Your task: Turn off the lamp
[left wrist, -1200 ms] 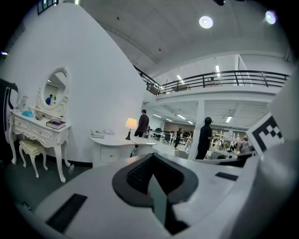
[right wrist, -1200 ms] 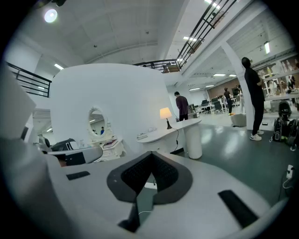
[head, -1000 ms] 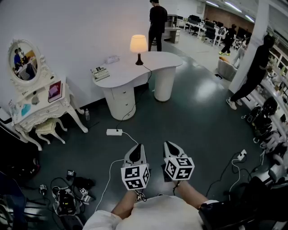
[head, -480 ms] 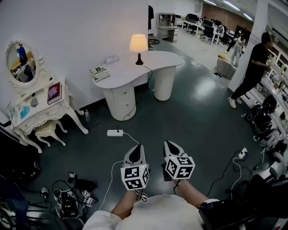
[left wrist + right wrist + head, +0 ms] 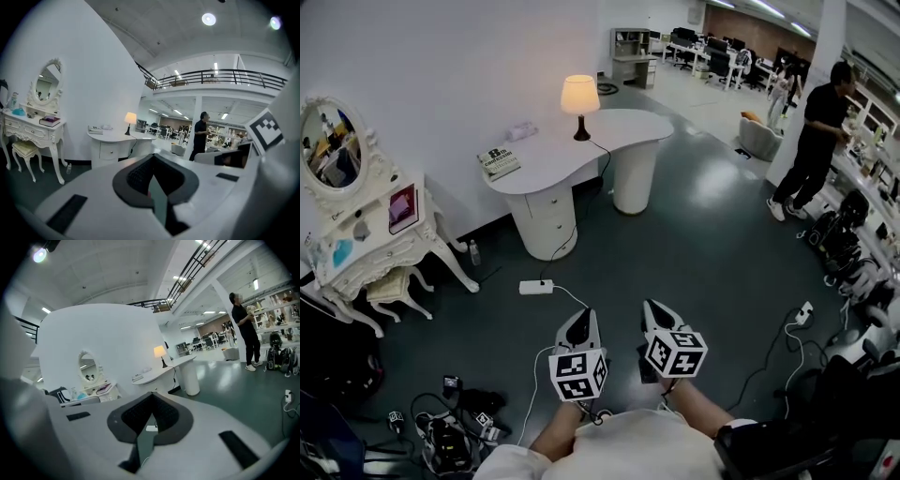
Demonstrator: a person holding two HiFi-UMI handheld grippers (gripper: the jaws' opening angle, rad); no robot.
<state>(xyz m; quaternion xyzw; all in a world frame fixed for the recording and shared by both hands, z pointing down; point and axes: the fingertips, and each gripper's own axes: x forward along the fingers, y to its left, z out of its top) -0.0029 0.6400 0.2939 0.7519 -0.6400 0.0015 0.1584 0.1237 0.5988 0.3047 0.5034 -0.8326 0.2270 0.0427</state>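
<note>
The lamp (image 5: 579,98) stands lit on a white curved desk (image 5: 546,159) by the wall, far ahead of both grippers. Its cream shade glows, and a dark cord (image 5: 602,164) hangs from it over the desk edge. It also shows small and distant as the lamp (image 5: 130,119) in the left gripper view and the lamp (image 5: 160,352) in the right gripper view. My left gripper (image 5: 580,321) and right gripper (image 5: 657,310) are held side by side low over the floor, pointing toward the desk. Both are shut with nothing between the jaws, as the left gripper (image 5: 153,157) and right gripper (image 5: 152,401) views confirm.
A book (image 5: 498,161) lies on the desk's left end. A white vanity table (image 5: 370,239) with an oval mirror (image 5: 328,142) stands at left. A power strip (image 5: 536,287) and cables (image 5: 450,427) lie on the floor. A person (image 5: 813,136) stands at right.
The desk and lamp have shifted slightly left and nearer in the head view as I advance. The person at right has walked farther back; another behind the desk has left view. Both grippers stay shut.
</note>
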